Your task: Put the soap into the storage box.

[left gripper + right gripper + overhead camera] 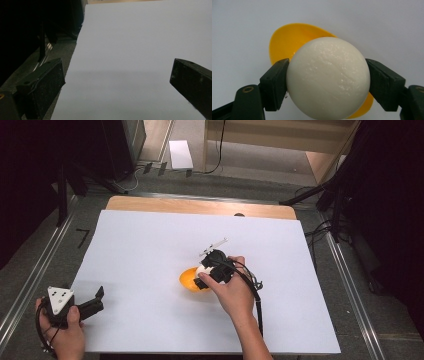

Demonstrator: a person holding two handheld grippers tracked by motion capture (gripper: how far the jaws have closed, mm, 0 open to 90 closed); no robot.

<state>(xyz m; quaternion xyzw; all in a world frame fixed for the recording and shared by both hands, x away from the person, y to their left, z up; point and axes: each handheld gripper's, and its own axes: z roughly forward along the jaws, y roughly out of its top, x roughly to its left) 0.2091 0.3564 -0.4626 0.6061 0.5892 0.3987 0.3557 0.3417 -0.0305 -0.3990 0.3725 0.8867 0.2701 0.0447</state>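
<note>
Right tongs (328, 82) clamp a white ball (328, 77) directly above a yellow bowl (287, 42), apparently mid-transfer; left tongs (117, 82) rest wide, idle on the surface (150, 245).

Two hand-held grippers over a white sheet on a wooden table

The right gripper (204, 276), held in the person's right hand (234, 292), sits near the middle of the white sheet (150, 245) at an orange bowl (187, 280), with something white (201, 270) at its tip (too small to make out whether it is clamped). The left gripper (98, 299), jaws apart, hangs at the sheet's near left corner in the left hand (67, 332), its grey three-cornered plate (59, 299) on top. A strip of wooden tabletop (200, 206) shows along the far edge.
</note>
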